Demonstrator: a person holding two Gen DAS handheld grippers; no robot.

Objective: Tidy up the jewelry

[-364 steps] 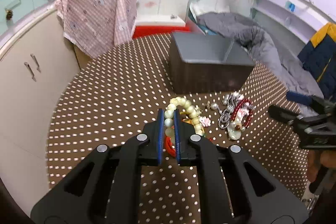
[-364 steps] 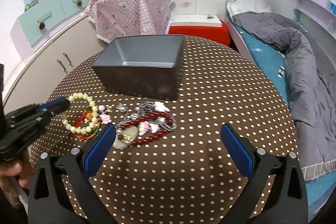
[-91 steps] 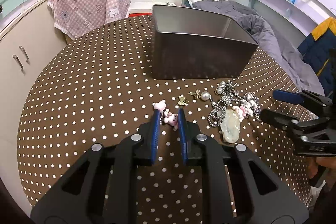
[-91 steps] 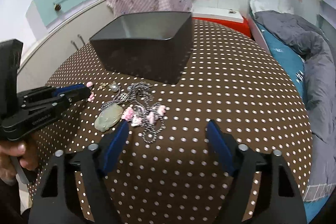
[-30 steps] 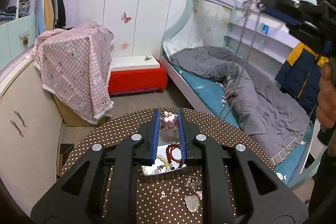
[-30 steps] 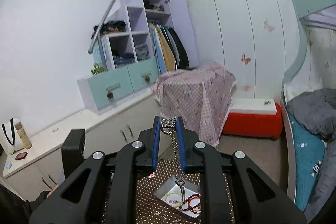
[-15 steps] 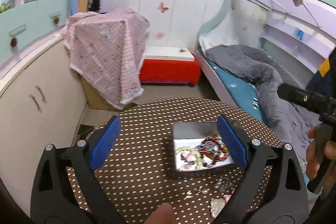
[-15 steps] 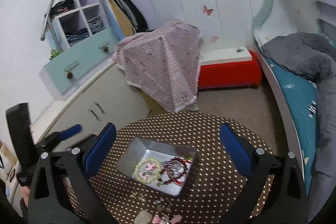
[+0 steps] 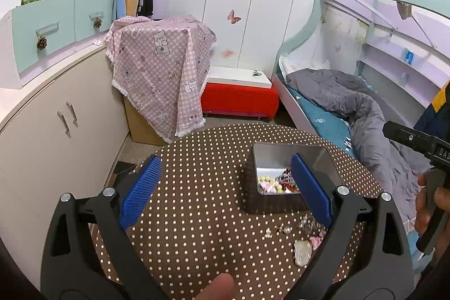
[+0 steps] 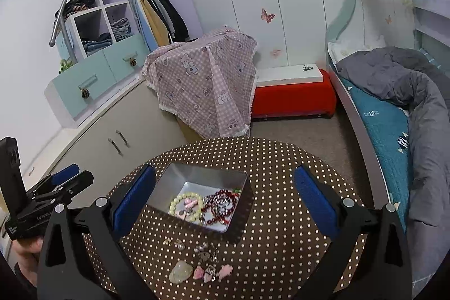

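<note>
Both grippers' fingers wide, empty; left gripper point(image 9: 225, 191), right gripper point(image 10: 223, 200) above tin point(image 10: 180, 180) (bracelets point(image 10: 204, 204) inside)

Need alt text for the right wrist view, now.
Open right claw hangs high above a round polka-dot table, where a metal tin holds beaded bracelets. A pale stone pendant and pink charms lie loose before it.
</note>
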